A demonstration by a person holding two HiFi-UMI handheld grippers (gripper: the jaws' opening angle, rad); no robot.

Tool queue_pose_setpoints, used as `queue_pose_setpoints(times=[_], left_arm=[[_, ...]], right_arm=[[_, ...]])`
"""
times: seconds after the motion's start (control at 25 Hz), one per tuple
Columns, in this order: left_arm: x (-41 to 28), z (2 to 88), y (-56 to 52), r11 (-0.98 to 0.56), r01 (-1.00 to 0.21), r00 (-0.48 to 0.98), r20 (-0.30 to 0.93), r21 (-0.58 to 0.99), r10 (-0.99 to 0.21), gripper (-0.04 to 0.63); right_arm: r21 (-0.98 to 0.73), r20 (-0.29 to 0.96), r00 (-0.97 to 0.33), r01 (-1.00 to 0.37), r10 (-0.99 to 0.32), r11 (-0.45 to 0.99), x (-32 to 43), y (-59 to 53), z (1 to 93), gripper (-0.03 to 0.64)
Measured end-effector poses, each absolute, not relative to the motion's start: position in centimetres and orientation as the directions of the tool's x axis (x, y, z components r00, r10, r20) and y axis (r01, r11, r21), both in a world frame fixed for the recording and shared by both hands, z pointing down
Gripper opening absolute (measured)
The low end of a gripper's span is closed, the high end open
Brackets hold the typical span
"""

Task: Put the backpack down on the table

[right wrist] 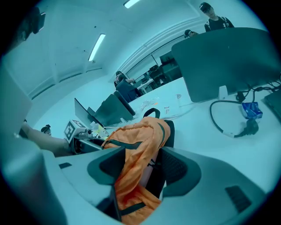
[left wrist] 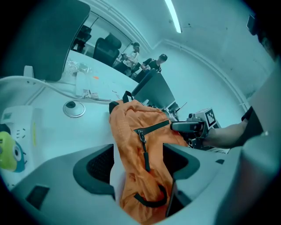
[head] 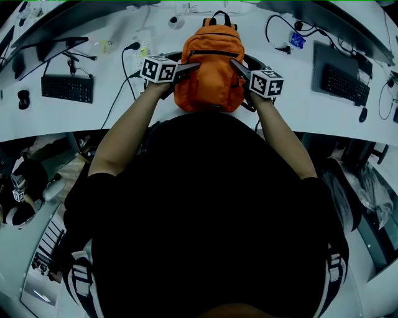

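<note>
Orange nylon backpack with black zips (head: 210,68) is resting on the white curved table (head: 292,115), just ahead of the person, its black top handle (head: 219,17) at the far end. Left gripper (left wrist: 141,169) is standing open at the bag's left flank, right gripper (right wrist: 140,169) open at its right flank. Loose orange fabric is lying between each pair of jaws, and the pads are not pinching it. Judging the set-down all but done. Doing it well means drawing both claws straight back and clear, jaws wide, watching that no fold or strap is snagging and tipping the bag
</note>
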State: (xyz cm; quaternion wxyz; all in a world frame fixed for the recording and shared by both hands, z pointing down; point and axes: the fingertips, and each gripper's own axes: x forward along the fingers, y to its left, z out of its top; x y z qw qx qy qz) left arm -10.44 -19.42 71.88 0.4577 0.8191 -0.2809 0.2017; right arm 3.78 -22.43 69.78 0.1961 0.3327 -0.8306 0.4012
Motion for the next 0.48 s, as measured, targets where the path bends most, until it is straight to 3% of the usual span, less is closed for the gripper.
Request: queue_pose_setpoints(times=[0.48], left_arm=[[-13.7, 69.1, -19.1, -0.412, -0.684, 0.729, 0.542, 0.602, -0.418, 0.327]], right_arm=[[-0.496, 0.564, -0.685, -0.727, -0.460, 0.474, 4.5, -20.6, 67.6, 0.245]])
